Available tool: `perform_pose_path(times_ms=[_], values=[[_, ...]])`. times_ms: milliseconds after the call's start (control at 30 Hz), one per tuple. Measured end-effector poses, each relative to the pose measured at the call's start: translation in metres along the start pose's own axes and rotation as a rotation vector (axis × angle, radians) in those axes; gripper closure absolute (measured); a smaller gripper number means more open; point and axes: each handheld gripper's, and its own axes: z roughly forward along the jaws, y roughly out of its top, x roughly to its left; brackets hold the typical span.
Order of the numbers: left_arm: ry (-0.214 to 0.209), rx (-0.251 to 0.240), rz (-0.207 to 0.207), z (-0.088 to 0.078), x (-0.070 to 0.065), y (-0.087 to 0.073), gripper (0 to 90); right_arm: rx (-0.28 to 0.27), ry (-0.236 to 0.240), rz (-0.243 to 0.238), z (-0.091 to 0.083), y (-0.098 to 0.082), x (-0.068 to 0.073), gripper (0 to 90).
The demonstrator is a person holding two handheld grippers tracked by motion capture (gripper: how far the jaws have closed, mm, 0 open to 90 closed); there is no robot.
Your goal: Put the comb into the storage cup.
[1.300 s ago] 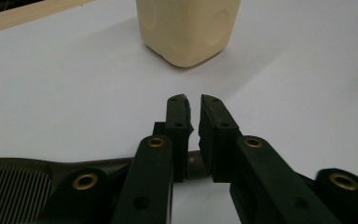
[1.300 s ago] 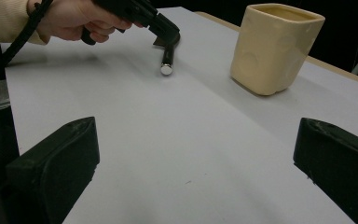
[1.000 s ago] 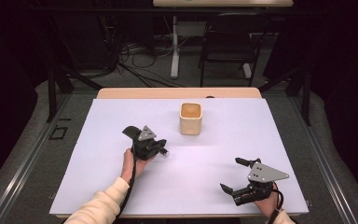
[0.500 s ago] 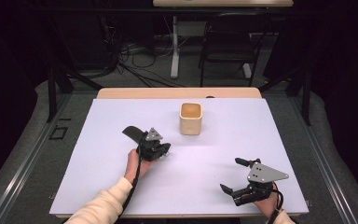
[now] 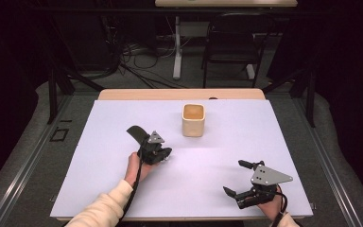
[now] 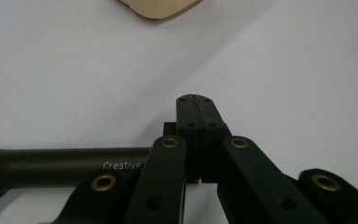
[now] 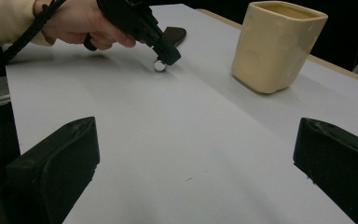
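Between the left gripper's [image 6: 196, 116] jaws no gap shows; they are pressed tight together. Right under their tips sits a tiny shiny ball [image 7: 160, 66] on the white table [image 5: 241, 132]. I cannot tell if the tips touch it.

A dark handle [image 6: 65, 161] lies across under the gripper and sticks out at 10 o'clock. The cup [image 5: 193, 120] stands at 1 o'clock, near but apart. The right gripper [image 5: 231, 176] rests at 4 o'clock, well apart, jaws wide and empty.

I think the ball is meant to go to the cup. A round ball rolls off fast, so it would be best to open the jaws a little, come straight down with one jaw on each side, and squeeze slowly.

From the side, the right gripper view shows the ball and how low the tips are. The left gripper view shows the shut pads and the word on the handle. The high view shows the way to the cup.
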Motion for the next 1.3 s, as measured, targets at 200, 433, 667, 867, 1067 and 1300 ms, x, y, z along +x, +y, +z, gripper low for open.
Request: perform_pose_path(times_ms=[200,433,667,867,1067,1300], values=[[-0.012,0.020,0.007,-0.004,0.001,-0.003,89.9,0.002,0.001,-0.003,0.000,0.000,0.000,0.0],[-0.010,0.034,0.004,-0.008,0.001,-0.005,89.9,0.006,0.001,-0.002,0.000,0.000,0.000,0.0],[-0.006,0.067,-0.001,-0.011,-0.002,-0.006,89.9,0.005,-0.001,-0.003,0.000,0.000,0.000,0.0],[-0.002,0.079,-0.006,-0.016,-0.002,-0.007,89.9,0.006,-0.002,-0.004,0.000,0.000,-0.001,0.0],[0.000,0.101,-0.012,-0.018,0.000,-0.010,89.9,0.006,-0.003,-0.003,0.000,0.000,-0.001,0.0],[0.006,0.112,-0.024,-0.024,0.003,-0.013,90.0,0.009,-0.004,-0.001,0.000,0.000,-0.001,0.1]])
